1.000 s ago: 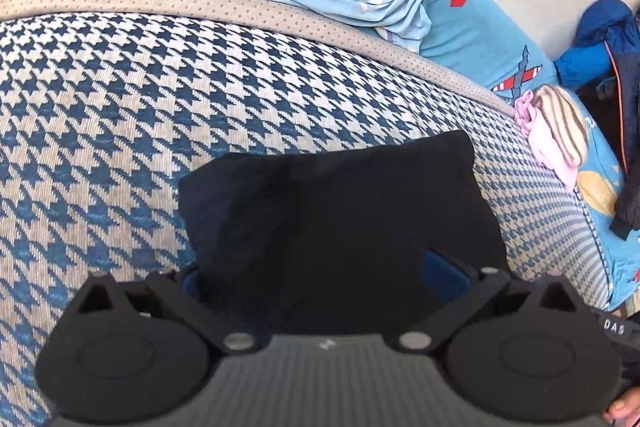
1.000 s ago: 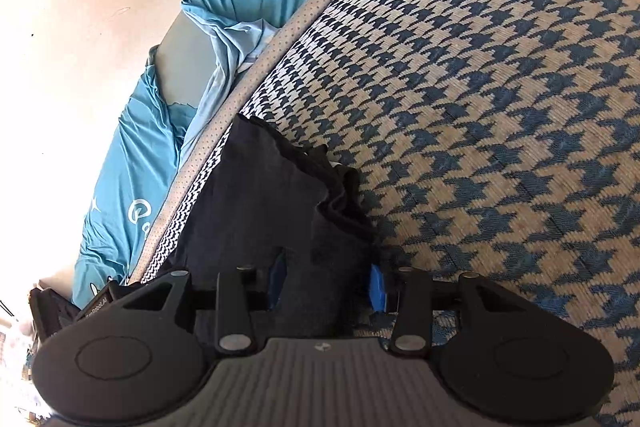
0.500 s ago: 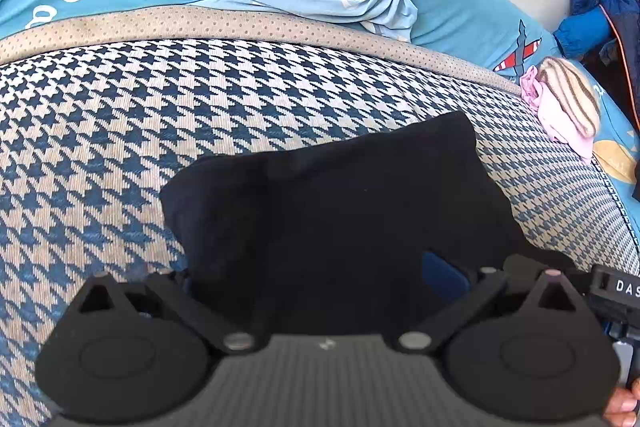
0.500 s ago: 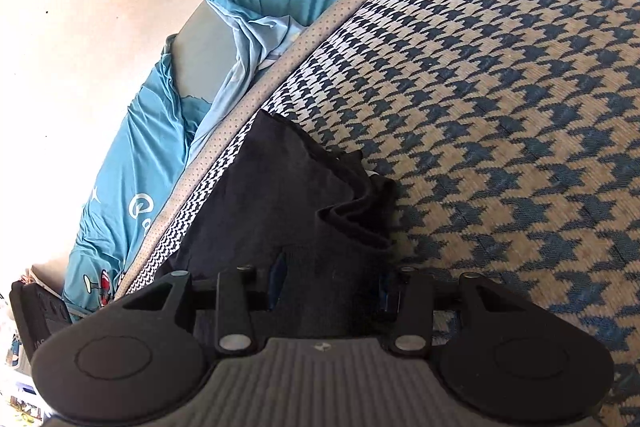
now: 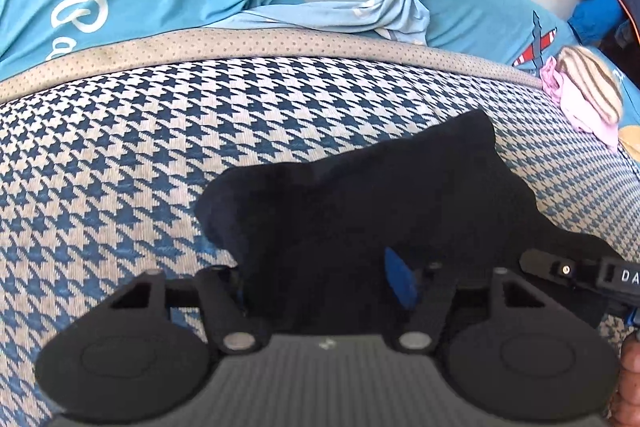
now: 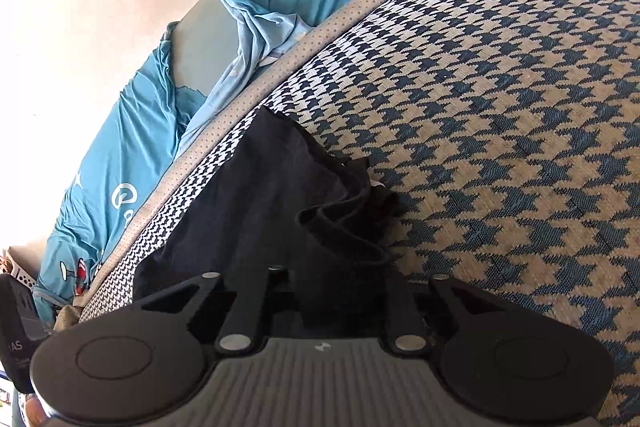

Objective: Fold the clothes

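A dark garment (image 5: 360, 195), folded into a thick wad, lies on the houndstooth mat (image 5: 120, 155) of a bed. Over the last second its left edge is drawn rightward and the bundle narrowed, suggesting a further fold under way. Its long axis runs from the tongs toward the mat's beige border (image 5: 280, 41). Both the left tongs (image 5: 320, 283) and the right tongs (image 6: 336, 291) are seen partly closed upon the cloth's near edge.
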A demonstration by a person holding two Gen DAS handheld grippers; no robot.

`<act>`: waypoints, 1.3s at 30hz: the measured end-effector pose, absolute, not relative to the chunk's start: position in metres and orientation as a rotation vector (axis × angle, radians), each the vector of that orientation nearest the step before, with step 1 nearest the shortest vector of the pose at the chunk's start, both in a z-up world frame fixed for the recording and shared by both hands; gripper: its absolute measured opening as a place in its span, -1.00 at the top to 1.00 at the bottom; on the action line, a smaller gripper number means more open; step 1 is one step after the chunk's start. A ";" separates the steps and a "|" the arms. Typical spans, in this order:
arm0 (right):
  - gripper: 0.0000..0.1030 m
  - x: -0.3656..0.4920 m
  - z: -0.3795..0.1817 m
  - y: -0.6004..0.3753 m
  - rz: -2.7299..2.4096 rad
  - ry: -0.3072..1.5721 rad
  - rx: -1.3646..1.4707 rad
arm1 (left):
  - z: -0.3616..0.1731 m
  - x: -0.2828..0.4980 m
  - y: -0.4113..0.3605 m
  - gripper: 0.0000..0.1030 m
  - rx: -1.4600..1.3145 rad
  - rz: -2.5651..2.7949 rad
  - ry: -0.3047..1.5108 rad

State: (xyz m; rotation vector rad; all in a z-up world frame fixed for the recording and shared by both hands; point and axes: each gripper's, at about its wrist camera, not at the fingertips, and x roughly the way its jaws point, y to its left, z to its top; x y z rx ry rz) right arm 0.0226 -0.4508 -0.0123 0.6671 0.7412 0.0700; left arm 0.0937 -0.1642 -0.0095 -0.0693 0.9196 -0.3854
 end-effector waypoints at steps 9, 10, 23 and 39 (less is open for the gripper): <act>0.69 0.020 -0.010 -0.444 0.058 0.750 0.613 | -0.014 0.105 -0.143 -0.04 -0.218 -0.434 0.971; 0.69 0.020 -0.010 -0.445 0.058 0.755 0.619 | -0.014 0.106 -0.141 -0.04 -0.225 -0.439 0.973; 0.62 0.018 -0.015 -0.443 0.055 0.777 0.622 | -0.017 0.100 -0.164 -0.03 -0.113 -0.456 0.900; 0.77 0.009 0.009 -0.410 0.064 0.653 0.383 | 0.006 0.070 -0.180 0.56 0.017 -0.373 0.789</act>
